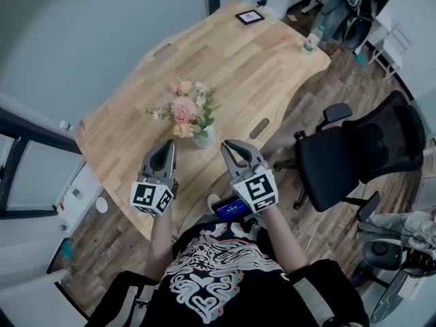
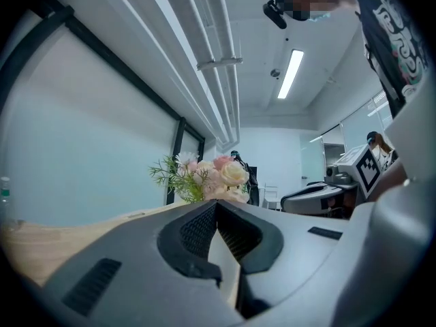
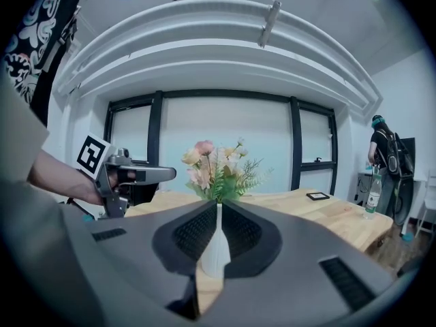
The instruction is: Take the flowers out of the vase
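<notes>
Left tongs (image 1: 169,144) and right tongs (image 1: 229,144), two in all, both pressed together, pinching nothing. Flanking one white vase (image 1: 202,139) near the table (image 1: 238,53) front edge, just beside it, apart. One bunch of flowers (image 1: 184,109) standing in the vase. Vase plain in right gripper view; in left gripper view only blooms above the tongs.

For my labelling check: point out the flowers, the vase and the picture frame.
flowers (image 1: 182,110), head view, on the big pink bloom.
vase (image 3: 216,253), right gripper view, on its white body.
frame (image 1: 250,16), head view, on its dark middle.
</notes>
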Tool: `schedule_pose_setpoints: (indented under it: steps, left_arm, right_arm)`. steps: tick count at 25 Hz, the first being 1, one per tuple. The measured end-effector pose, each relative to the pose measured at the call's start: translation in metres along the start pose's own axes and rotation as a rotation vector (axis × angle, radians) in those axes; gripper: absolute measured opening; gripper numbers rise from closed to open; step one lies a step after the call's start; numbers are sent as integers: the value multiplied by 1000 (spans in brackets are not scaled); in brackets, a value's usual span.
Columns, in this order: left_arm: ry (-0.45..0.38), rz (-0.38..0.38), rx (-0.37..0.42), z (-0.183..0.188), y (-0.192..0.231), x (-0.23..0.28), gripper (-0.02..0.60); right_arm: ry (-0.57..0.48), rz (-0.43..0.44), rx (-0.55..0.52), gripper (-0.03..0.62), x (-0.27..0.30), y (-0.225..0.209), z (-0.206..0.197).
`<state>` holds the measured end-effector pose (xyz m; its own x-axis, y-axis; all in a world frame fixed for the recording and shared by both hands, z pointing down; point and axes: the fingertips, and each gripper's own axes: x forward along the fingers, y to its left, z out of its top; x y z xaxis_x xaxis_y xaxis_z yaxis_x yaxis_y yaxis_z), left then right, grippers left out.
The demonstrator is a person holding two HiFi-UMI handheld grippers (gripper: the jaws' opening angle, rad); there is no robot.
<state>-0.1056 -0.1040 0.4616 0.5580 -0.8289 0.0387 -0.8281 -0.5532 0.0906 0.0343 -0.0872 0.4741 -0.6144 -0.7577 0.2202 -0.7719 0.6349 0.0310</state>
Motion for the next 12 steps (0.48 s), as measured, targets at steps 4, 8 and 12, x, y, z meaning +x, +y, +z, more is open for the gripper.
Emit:
schedule_pose_setpoints:
  steps: [4, 8, 12]
  left_arm:
    - [-28, -39, -12, -1, -2, 6, 3]
    - [-46, -88, -49, 1, -3, 10, 5]
    - [-121, -131, -113, 11, -1, 12, 6]
  right_arm:
    - [6, 10, 0, 6, 8, -9, -2]
    - [4, 47, 1, 6, 18, -16, -5]
    - [-3, 97, -8, 8, 28, -21, -5]
